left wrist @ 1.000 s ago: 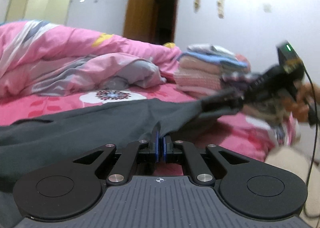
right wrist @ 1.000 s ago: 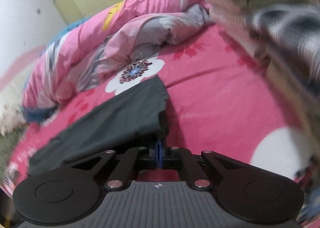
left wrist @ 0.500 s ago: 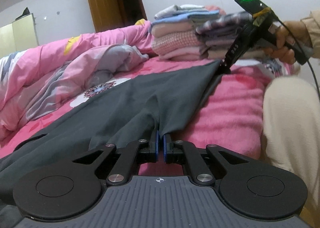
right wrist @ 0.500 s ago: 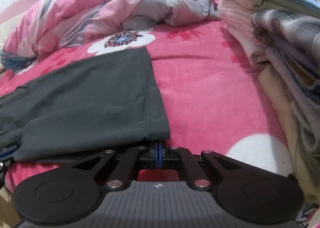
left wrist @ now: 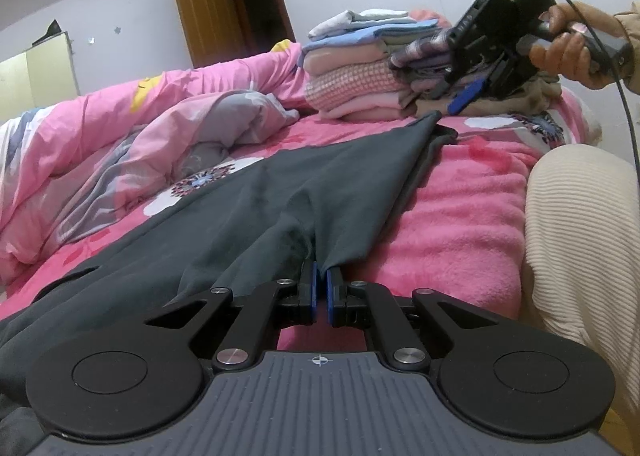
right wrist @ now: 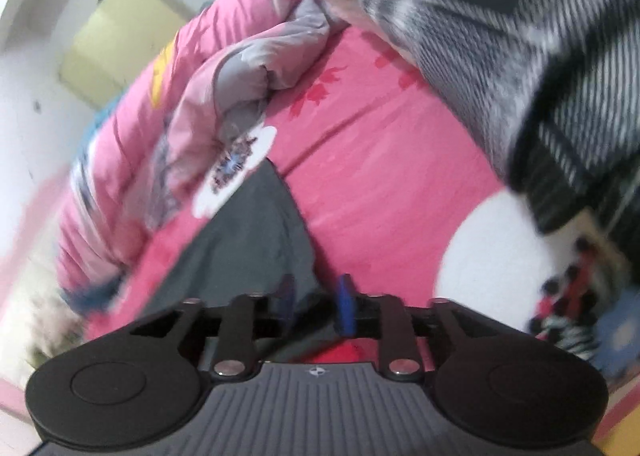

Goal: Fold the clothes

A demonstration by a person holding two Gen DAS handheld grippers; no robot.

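Dark grey garment (left wrist: 248, 224) on a hot-pink fleece blanket (left wrist: 460, 216) printed with white flowers; pale pink and grey quilt (left wrist: 132, 136); stacked clothes (left wrist: 360, 76) in blue, pink check and grey plaid; cream ribbed trousers (left wrist: 580, 236); brown door (left wrist: 208, 12); blue-padded black grippers (left wrist: 319, 288)

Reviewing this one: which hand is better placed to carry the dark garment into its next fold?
Left. Its tongs are shut on the dark garment, while the right tongs have just been opening, their corner released and lying on the bed.
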